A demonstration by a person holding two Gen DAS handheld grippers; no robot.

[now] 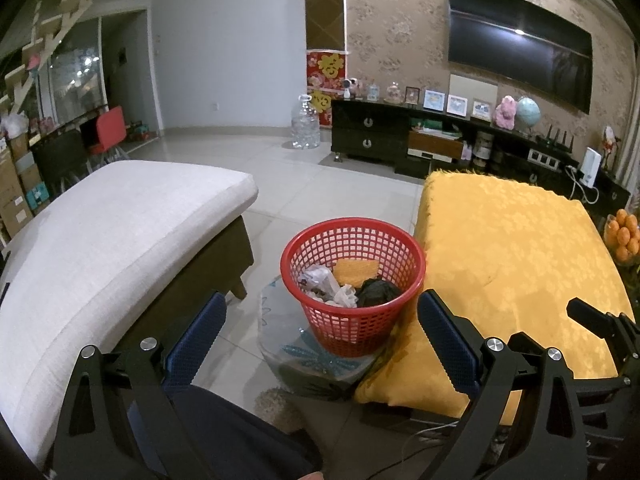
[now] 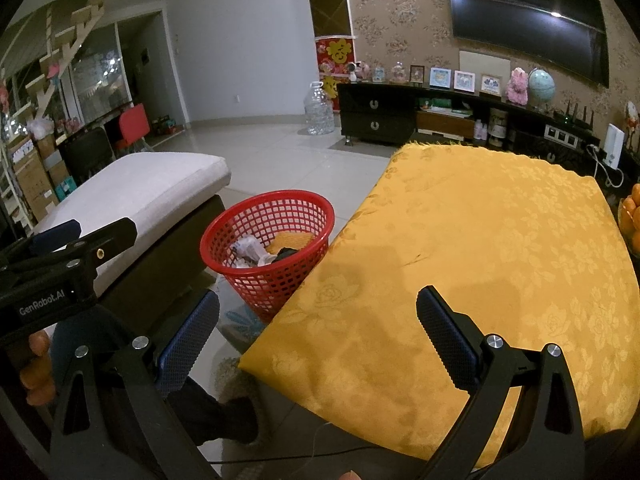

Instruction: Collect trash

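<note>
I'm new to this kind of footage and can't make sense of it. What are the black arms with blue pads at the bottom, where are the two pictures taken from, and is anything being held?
These are no robot arms: a person holds a two-finger gripper in each hand, each with a fisheye camera looking forward along its fingers. One picture comes from the left gripper, the other from the right gripper. The blue pads are the fingertips. Both grippers are open and hold nothing. Ahead on the floor stands a red basket with crumpled trash inside, between a pale cushioned seat and a table under a yellow cloth, which looks bare.
</note>
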